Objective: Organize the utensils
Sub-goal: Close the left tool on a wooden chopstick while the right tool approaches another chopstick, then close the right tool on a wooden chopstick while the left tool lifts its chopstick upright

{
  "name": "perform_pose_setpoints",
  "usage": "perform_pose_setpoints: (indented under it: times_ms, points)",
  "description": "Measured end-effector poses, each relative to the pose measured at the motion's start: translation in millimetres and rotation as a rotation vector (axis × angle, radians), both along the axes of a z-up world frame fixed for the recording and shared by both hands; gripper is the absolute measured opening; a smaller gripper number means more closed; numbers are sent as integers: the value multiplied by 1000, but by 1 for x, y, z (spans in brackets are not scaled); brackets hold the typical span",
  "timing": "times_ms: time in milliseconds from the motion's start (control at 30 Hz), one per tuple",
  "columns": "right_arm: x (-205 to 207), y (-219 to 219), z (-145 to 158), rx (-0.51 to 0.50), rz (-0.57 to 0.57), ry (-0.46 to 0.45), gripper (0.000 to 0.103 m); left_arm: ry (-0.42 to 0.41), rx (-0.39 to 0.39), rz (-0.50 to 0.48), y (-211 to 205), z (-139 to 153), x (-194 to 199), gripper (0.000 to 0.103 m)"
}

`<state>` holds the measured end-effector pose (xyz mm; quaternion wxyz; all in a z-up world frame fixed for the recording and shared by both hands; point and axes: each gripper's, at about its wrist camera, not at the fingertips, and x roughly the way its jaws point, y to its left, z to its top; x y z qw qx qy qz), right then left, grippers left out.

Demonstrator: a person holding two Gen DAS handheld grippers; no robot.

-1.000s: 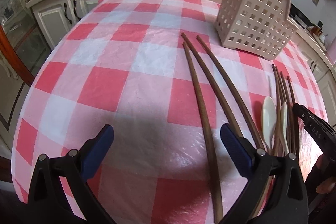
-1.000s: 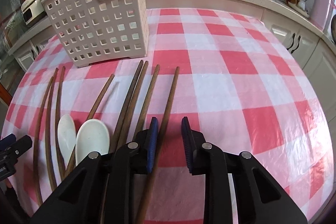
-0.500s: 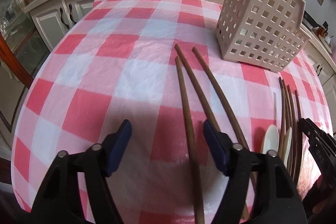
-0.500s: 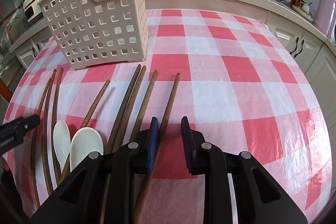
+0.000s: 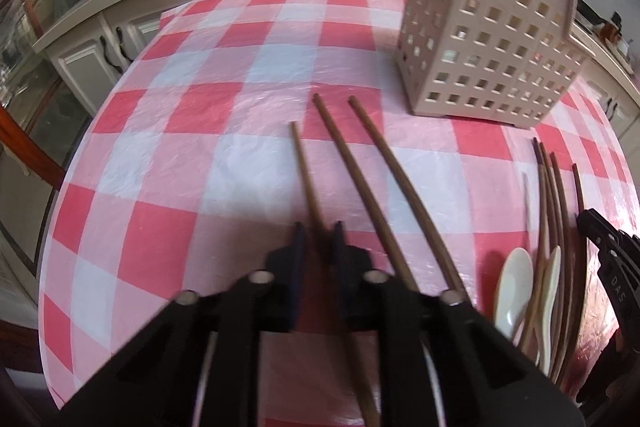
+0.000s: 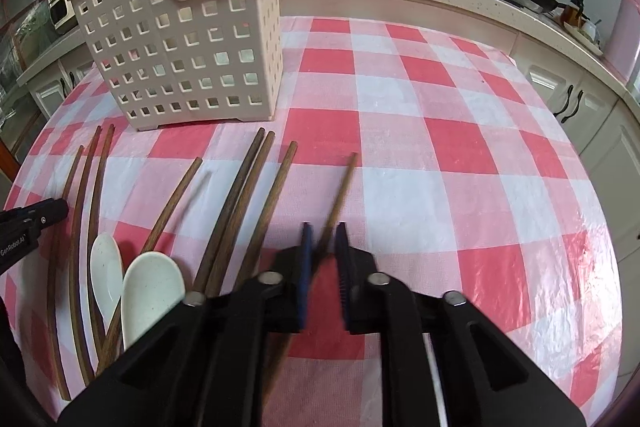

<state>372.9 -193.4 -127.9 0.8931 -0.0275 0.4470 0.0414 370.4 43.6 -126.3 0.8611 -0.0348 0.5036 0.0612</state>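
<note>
Flanking chopsticks [image 6: 240,203], 2 spoons [image 6: 150,291], basket [image 6: 188,51] behind.

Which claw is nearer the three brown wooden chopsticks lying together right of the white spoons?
Right. The right claw, closing on a lone chopstick, is just beside the three brown wooden chopsticks; the left claw sits beyond the white spoons.

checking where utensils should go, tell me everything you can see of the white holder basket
The holder basket is cream plastic, its walls pierced by rows of square holes. Its rim steps down from a taller back section to a lower front. It stands upright on the checked tablecloth, beyond the chopstick tips, touching nothing else. No utensils show inside.
</note>
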Motion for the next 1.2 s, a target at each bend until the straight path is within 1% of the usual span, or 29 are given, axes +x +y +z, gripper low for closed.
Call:
perform_pose_setpoints:
  times_ms: [67, 167, 233, 300, 467, 533, 733, 800, 867, 933, 967, 1033, 1100, 1133, 1167, 1200]
  points:
    - [-2, -5, 0, 24, -4, -2, 11, -3, -10, -8, -2, 0, -1, 8]
    - [-7, -14, 1, 107, 2, -9, 10, -10, -30, -19, -3, 0, -4, 7]
    - [-12, -19, 3, 132, -2, -27, 10, -17, -73, -25, -1, 1, -6, 7]
    - [-19, -25, 10, 158, -7, -65, 10, -36, -98, -29, 1, 4, -12, 7]
    - [-36, -32, 33, 189, -11, -152, 10, -129, -113, -48, 0, 27, -32, 7]
    - [-45, -33, 43, 199, -6, -185, 10, -181, -107, -49, -1, 41, -43, 7]
    - [-81, -31, 76, 183, 9, -311, 9, -313, -104, -53, -2, 74, -81, 7]
    - [-94, -30, 86, 173, 14, -356, 9, -343, -104, -54, -1, 82, -90, 7]
    - [-104, -29, 93, 164, 21, -385, 9, -379, -100, -57, -1, 91, -103, 7]
    - [-109, -27, 96, 152, 28, -399, 9, -413, -79, -67, -4, 99, -114, 7]
    - [-110, -27, 96, 151, 32, -397, 9, -422, -70, -68, -5, 101, -117, 7]
    - [-107, -30, 91, 163, 37, -361, 9, -432, -56, -77, -8, 105, -123, 7]
    - [-102, -36, 83, 188, 21, -321, 10, -431, -63, -79, -8, 106, -125, 7]
    - [-95, -38, 76, 190, 17, -278, 12, -431, -70, -80, -7, 106, -126, 7]
    - [-90, -39, 68, 176, 3, -242, 16, -432, -73, -83, -8, 107, -128, 7]
    - [-87, -38, 63, 165, -6, -227, 29, -438, -75, -84, -8, 108, -130, 7]
